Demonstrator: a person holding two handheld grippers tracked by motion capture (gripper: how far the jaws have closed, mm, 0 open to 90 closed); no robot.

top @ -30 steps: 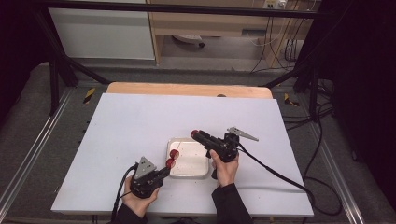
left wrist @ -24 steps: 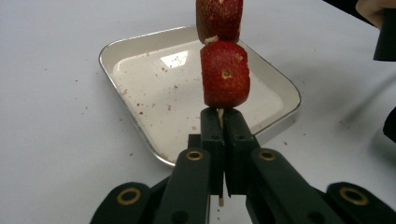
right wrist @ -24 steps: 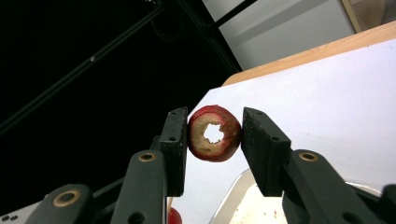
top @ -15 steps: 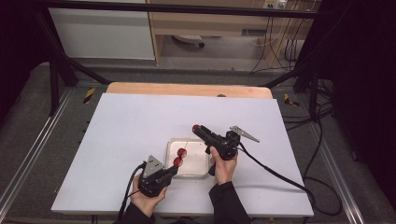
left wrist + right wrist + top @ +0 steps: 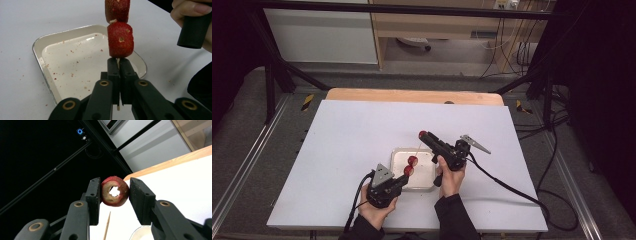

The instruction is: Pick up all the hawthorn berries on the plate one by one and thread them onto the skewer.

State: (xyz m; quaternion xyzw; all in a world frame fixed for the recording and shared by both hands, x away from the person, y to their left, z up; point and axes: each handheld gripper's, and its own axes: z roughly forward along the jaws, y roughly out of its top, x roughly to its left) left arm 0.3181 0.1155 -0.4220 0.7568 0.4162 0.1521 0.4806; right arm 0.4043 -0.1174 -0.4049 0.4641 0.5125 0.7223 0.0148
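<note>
My left gripper (image 5: 117,62) is clamped on a thin wooden skewer (image 5: 118,108), its jaws pressed together just below two strawberries (image 5: 120,39) threaded one above the other on the stick. They hang over the near edge of a shallow white tray (image 5: 40,43) speckled with red crumbs, which sits on the white desk (image 5: 352,130). My right gripper (image 5: 115,192) pinches a hollowed red fruit ring (image 5: 115,191) between its jaws, raised above the desk near the skewer's pointed tip (image 5: 108,222). From the high view, the ring (image 5: 422,134) sits beyond the tray (image 5: 398,154), and both of my hands are close together at the desk's near side.
</note>
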